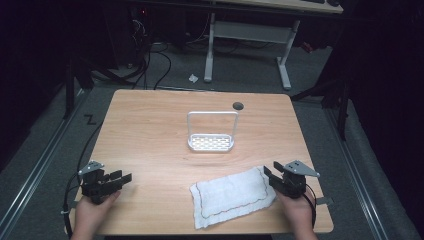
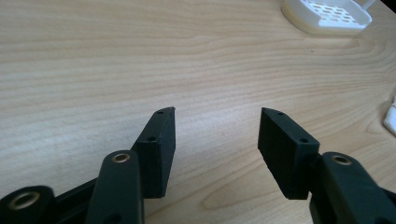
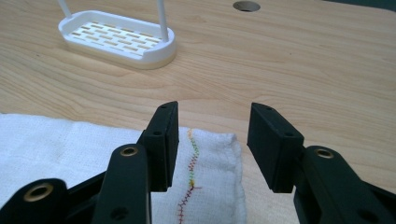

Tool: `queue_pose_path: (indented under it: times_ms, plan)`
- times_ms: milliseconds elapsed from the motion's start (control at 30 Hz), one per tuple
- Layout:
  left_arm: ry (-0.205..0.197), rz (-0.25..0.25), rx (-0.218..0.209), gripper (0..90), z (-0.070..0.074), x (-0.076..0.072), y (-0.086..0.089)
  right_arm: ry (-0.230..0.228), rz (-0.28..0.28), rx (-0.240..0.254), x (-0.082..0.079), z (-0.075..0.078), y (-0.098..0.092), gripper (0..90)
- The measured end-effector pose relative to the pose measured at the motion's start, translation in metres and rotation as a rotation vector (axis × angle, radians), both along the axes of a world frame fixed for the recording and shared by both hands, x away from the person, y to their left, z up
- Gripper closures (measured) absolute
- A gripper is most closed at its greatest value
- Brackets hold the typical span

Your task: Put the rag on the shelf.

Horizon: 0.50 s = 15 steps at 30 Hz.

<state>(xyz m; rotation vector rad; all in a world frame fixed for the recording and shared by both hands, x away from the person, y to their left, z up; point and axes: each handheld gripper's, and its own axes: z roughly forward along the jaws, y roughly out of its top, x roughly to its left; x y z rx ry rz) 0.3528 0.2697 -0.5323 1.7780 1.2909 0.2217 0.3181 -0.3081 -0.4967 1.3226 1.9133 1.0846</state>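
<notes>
Hovering at the right edge of the white cloth (image 1: 232,196), the right hand-held gripper (image 1: 270,176) has its jaws wide apart over the stitched hem, gripping nothing. The left hand-held gripper (image 1: 126,178) sits well apart near the surface's (image 1: 150,130) left edge, jaws equally spread and empty. A white rack (image 1: 211,132) stands beyond the cloth.

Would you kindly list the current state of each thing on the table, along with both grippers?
White cloth: lying flat and spread out on the table, held by neither gripper.
White rack: upright, its slotted base empty, nothing hung on its frame.
Left gripper: open, nothing between its jaws, above bare wood.
Right gripper: open, poised at the cloth's edge, not gripping it.
</notes>
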Motion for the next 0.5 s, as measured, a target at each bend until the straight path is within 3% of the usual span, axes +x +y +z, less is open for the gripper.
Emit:
queue_pose_path:
  times_ms: [67, 333, 433, 500]
  plan:
    - [-0.003, -0.013, 0.007, 46.5, 0.001, -0.001, -0.004, 0.014, 0.004, 0.013, -0.001, -0.004, -0.003, 53.3]
    - [-0.012, -0.033, 0.014, 45.1, -0.001, -0.002, -0.017, 0.037, 0.021, -0.015, -0.003, -0.009, -0.005, 53.3]
    - [-0.008, -0.044, -0.008, 44.9, -0.001, -0.002, -0.021, 0.044, 0.023, -0.008, -0.004, -0.009, -0.007, 53.4]
    - [-0.010, -0.059, -0.001, 44.4, -0.001, -0.002, -0.026, 0.044, 0.020, -0.001, -0.007, -0.009, -0.009, 53.7]
